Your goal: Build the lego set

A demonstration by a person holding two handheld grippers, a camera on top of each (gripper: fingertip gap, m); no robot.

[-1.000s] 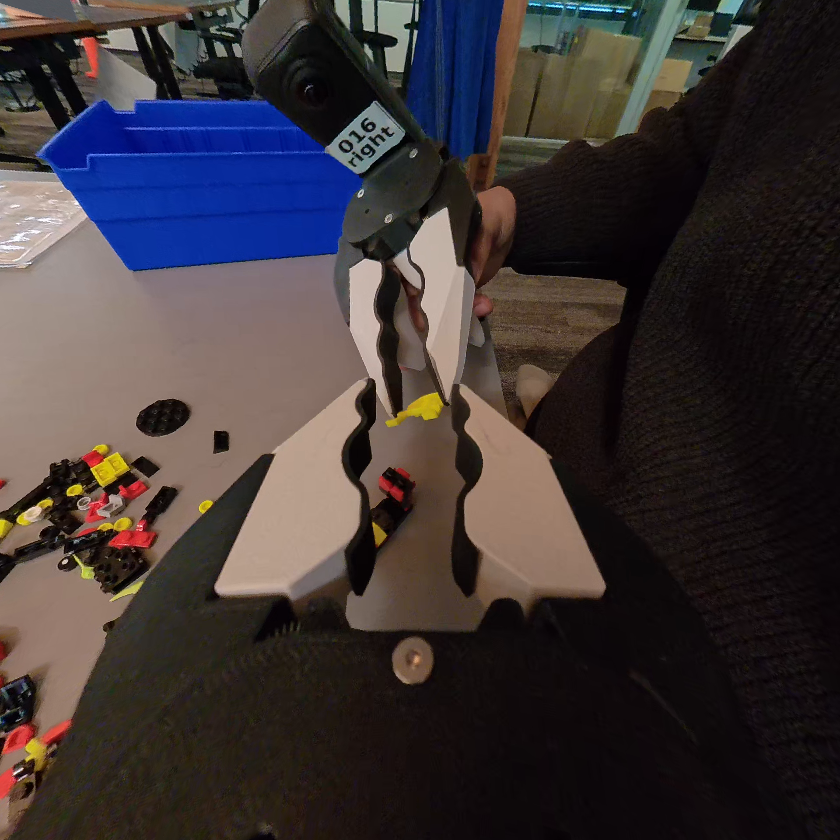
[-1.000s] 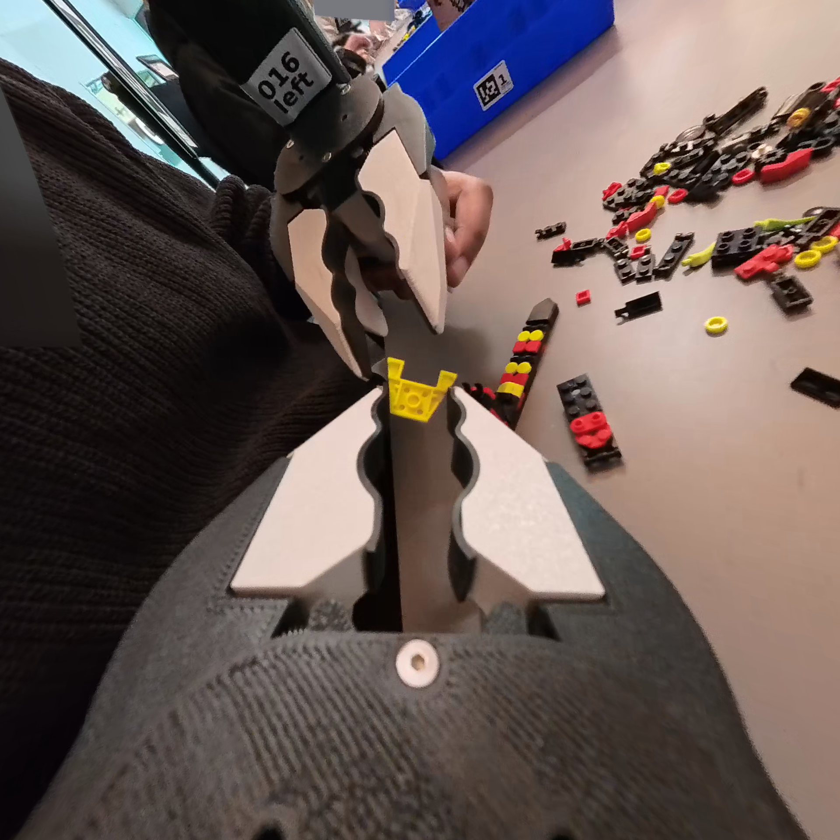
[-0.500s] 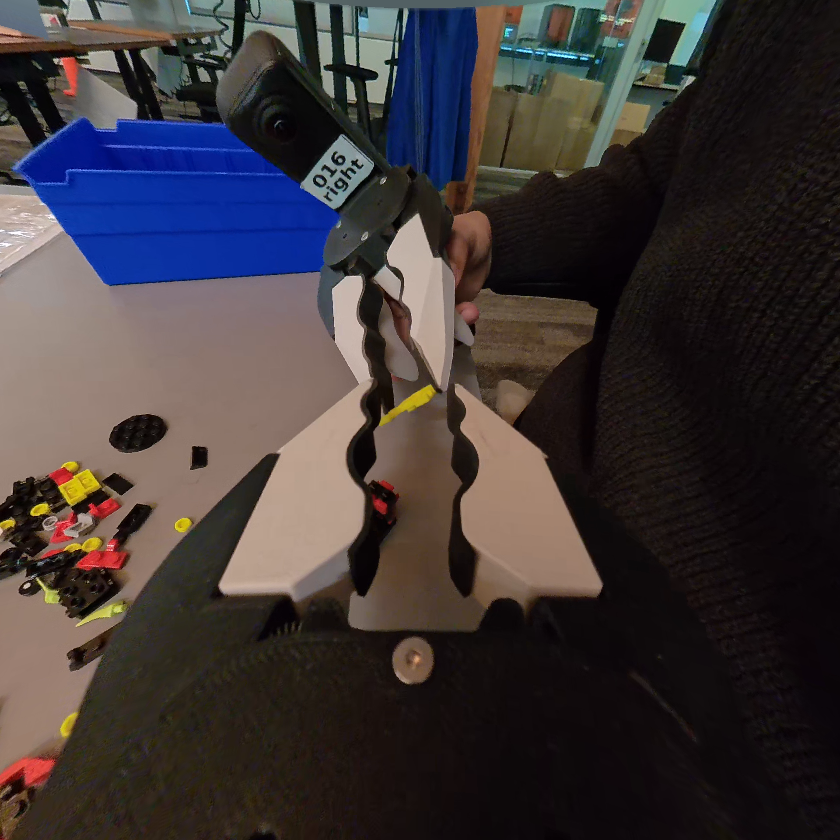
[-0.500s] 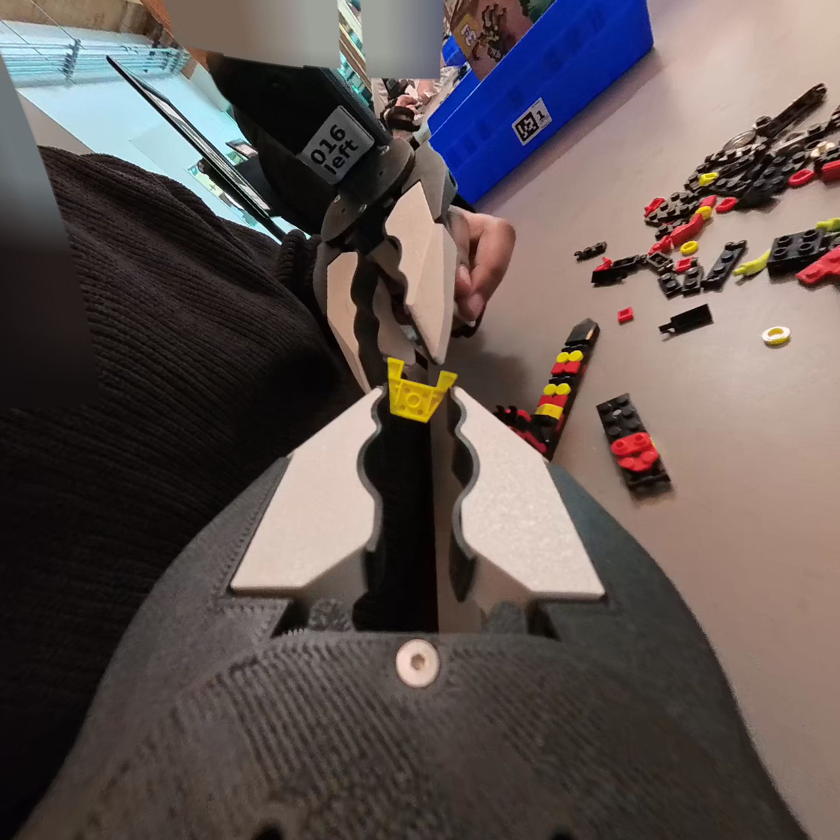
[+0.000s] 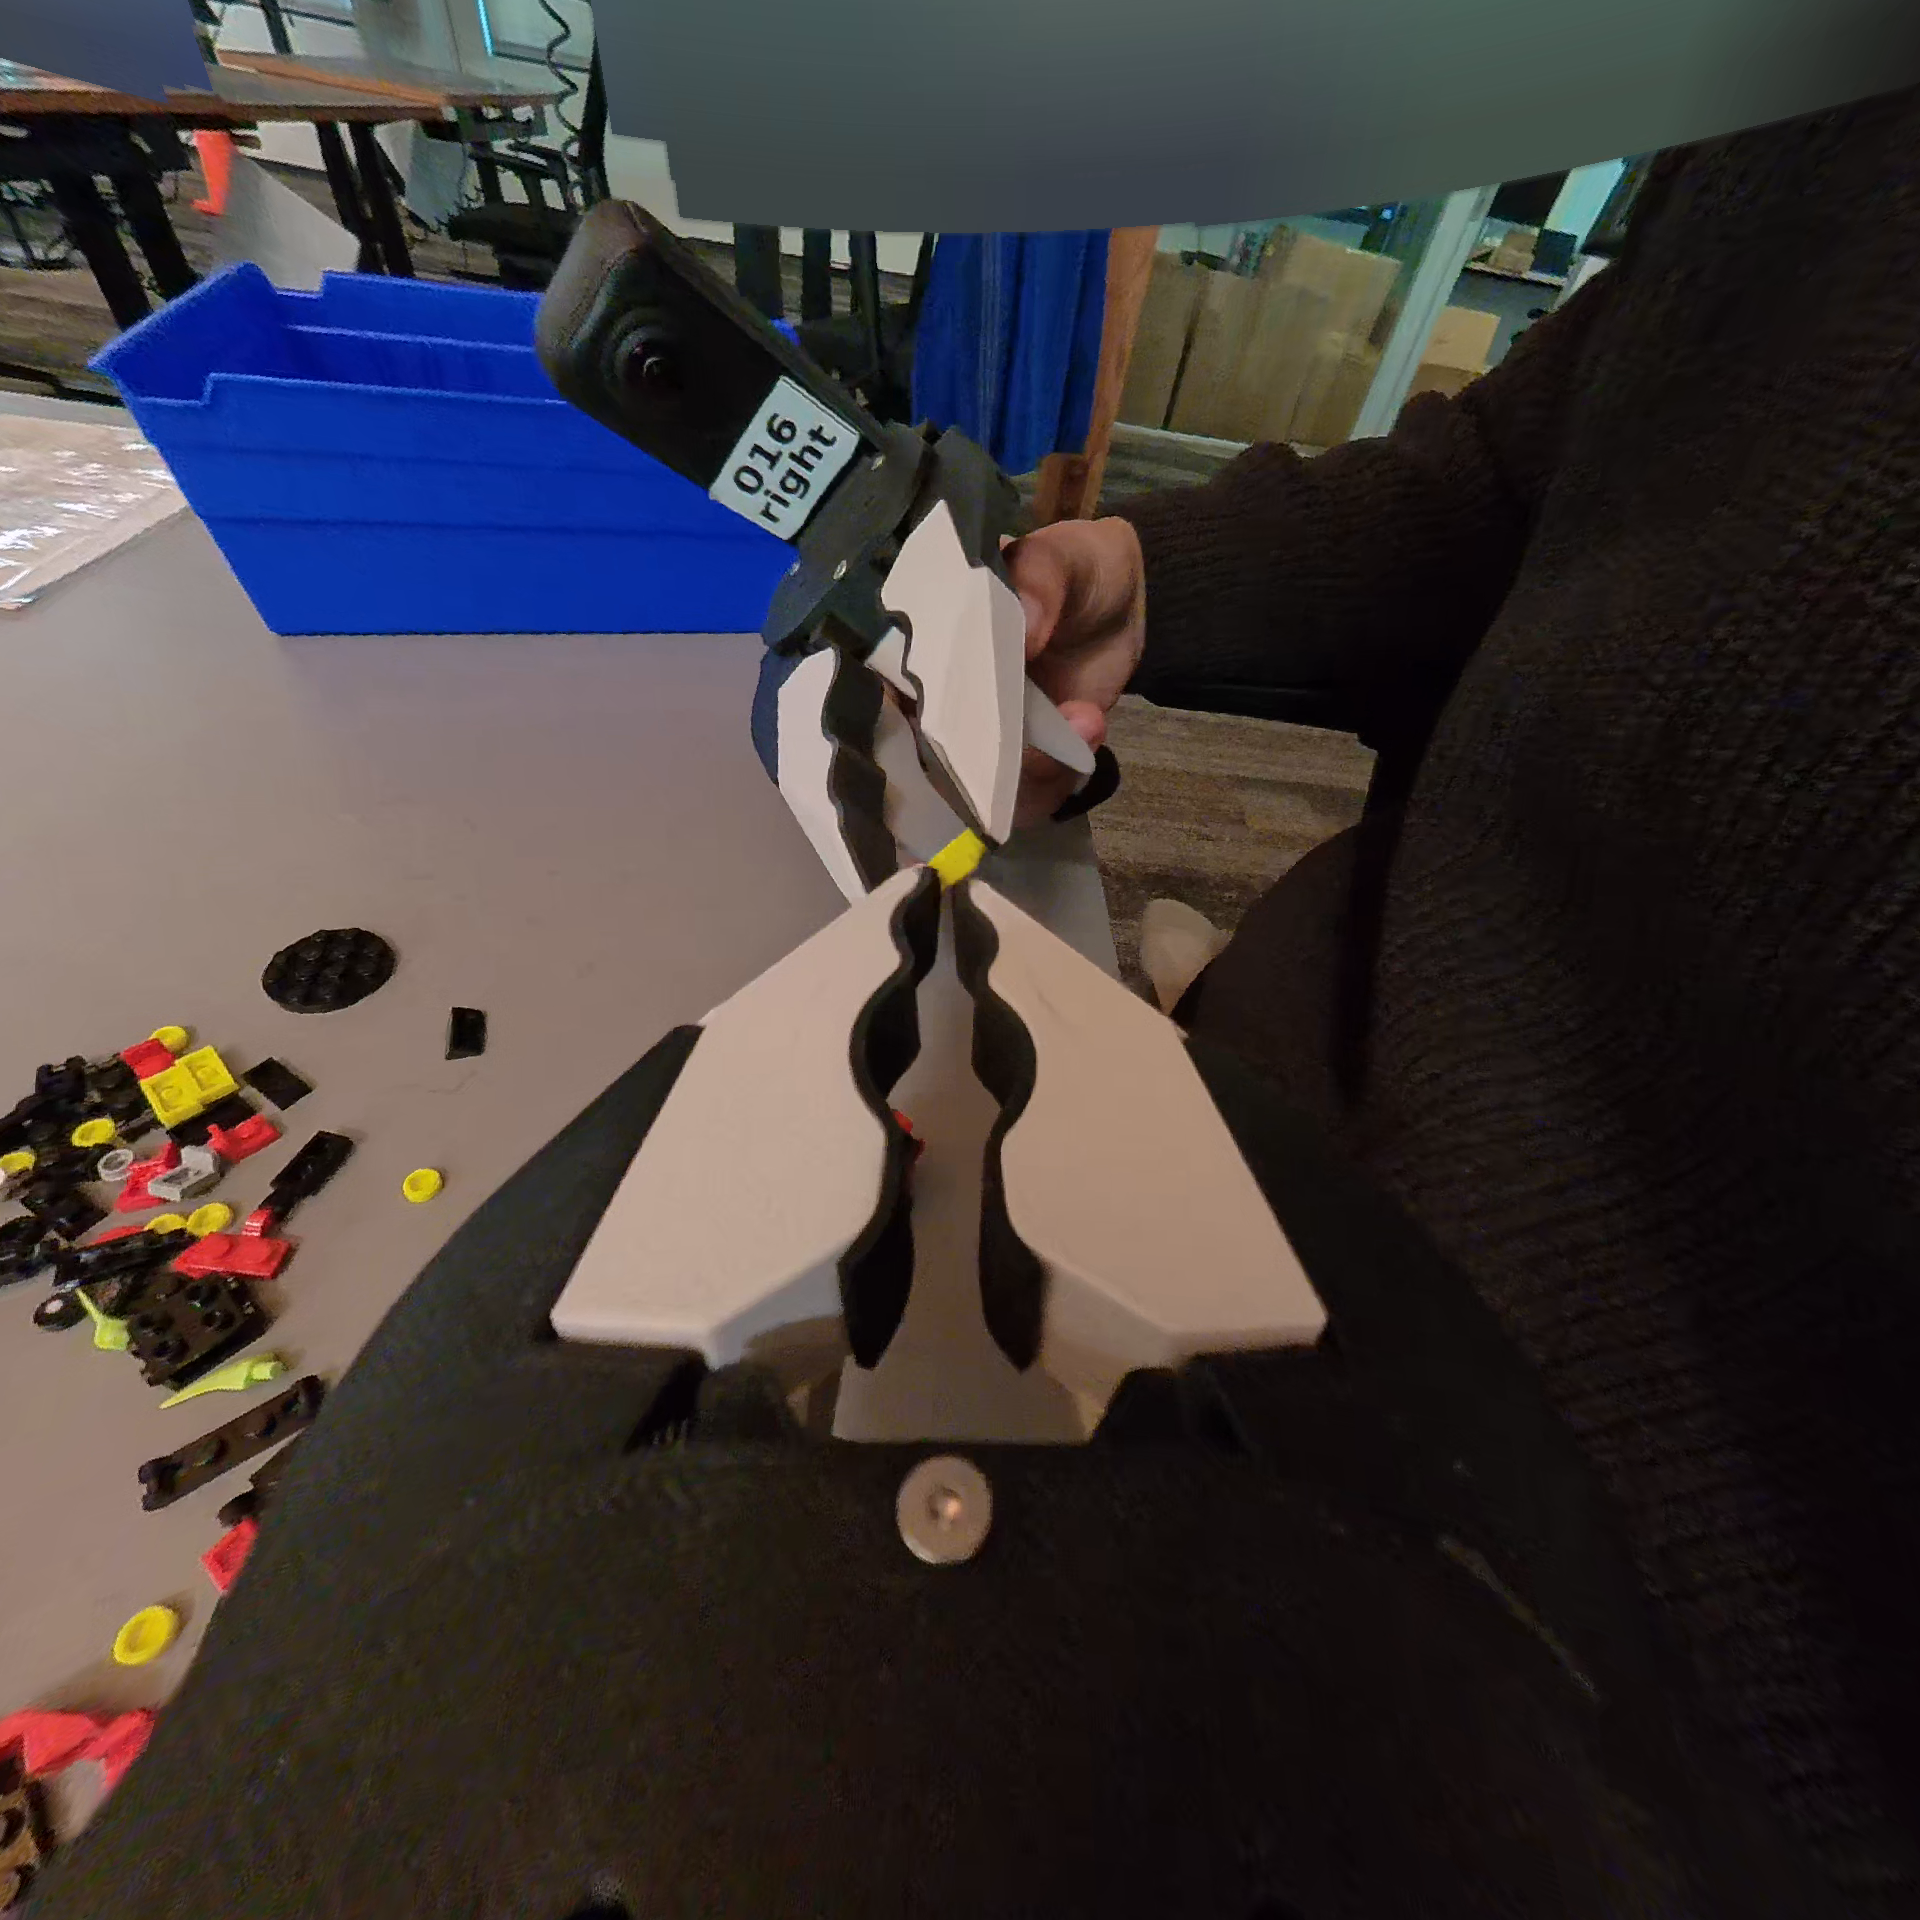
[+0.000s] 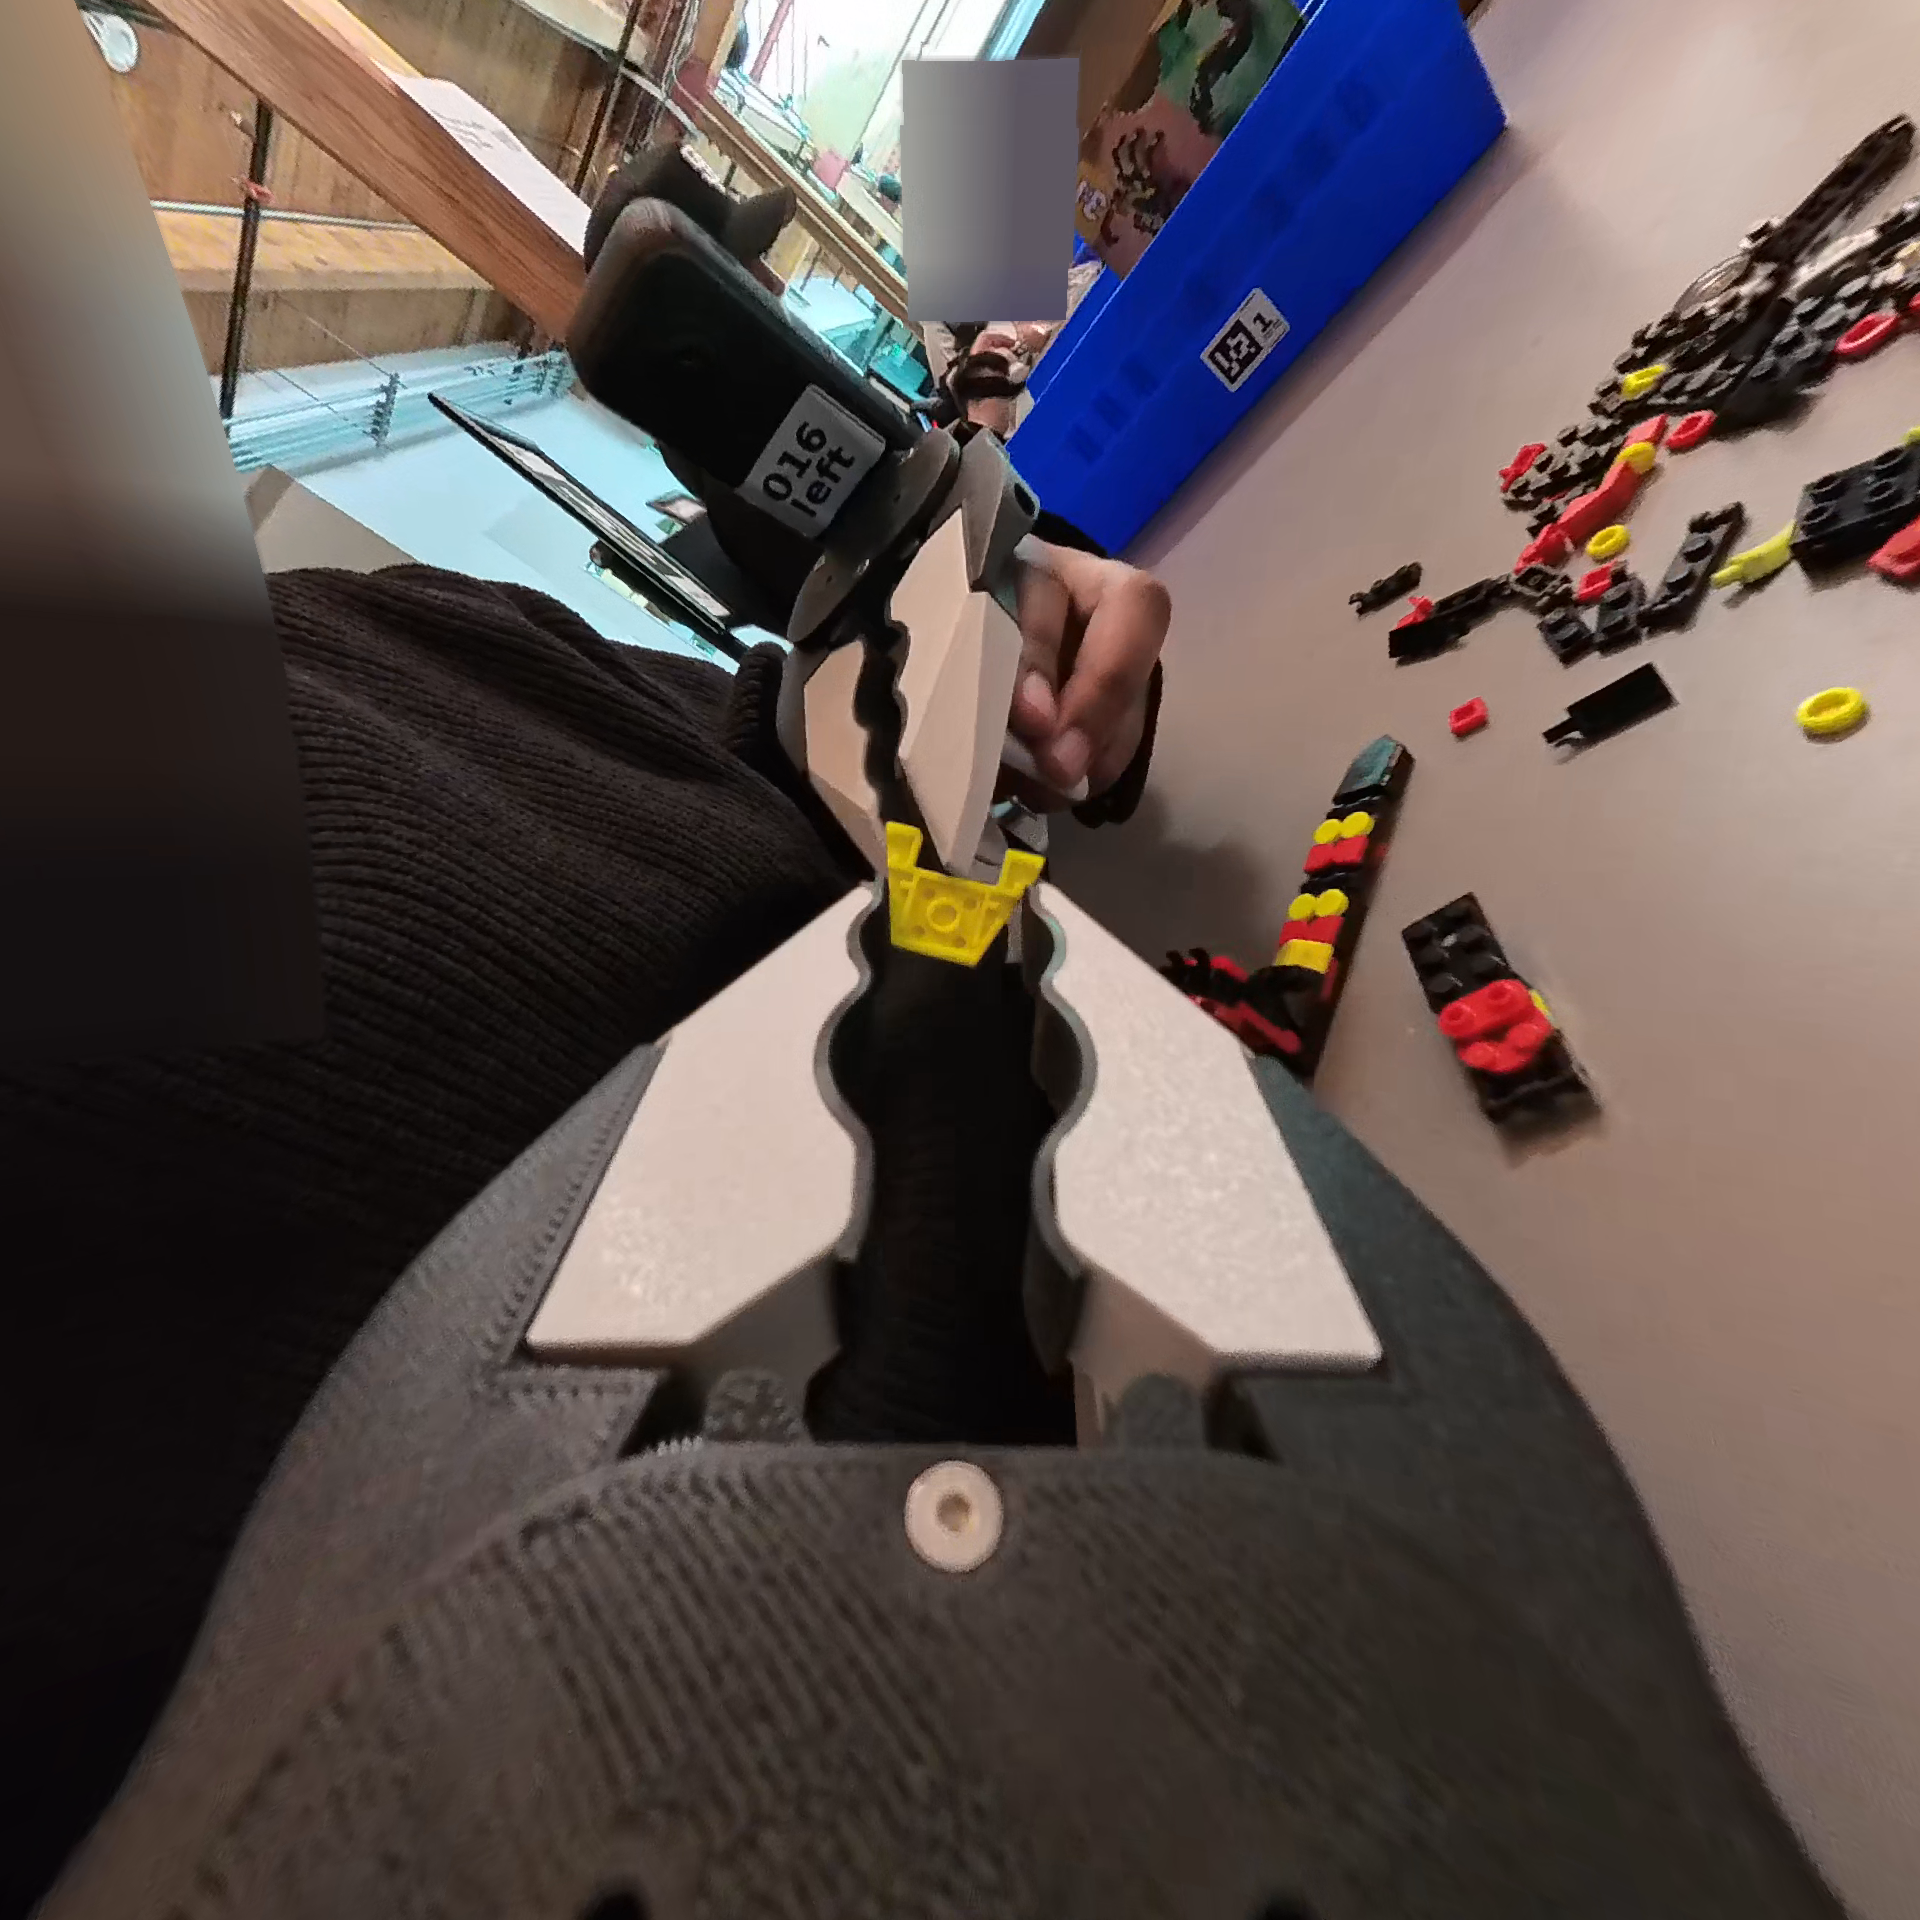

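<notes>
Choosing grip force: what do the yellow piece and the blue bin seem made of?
Yellow piece: looks like hard moulded plastic, smooth with a slight sheen; crisp edges and a round moulded ring show. Blue bin: probably rigid plastic, even colour, stepped moulded walls, soft satin finish.

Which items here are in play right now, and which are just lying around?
In play:
- yellow wedge plate, pinched at the tips of both grippers
- right gripper
- left gripper

Lying around:
- blue bin
- black round plate
- long black, red and yellow assembly
- loose piece pile
</notes>
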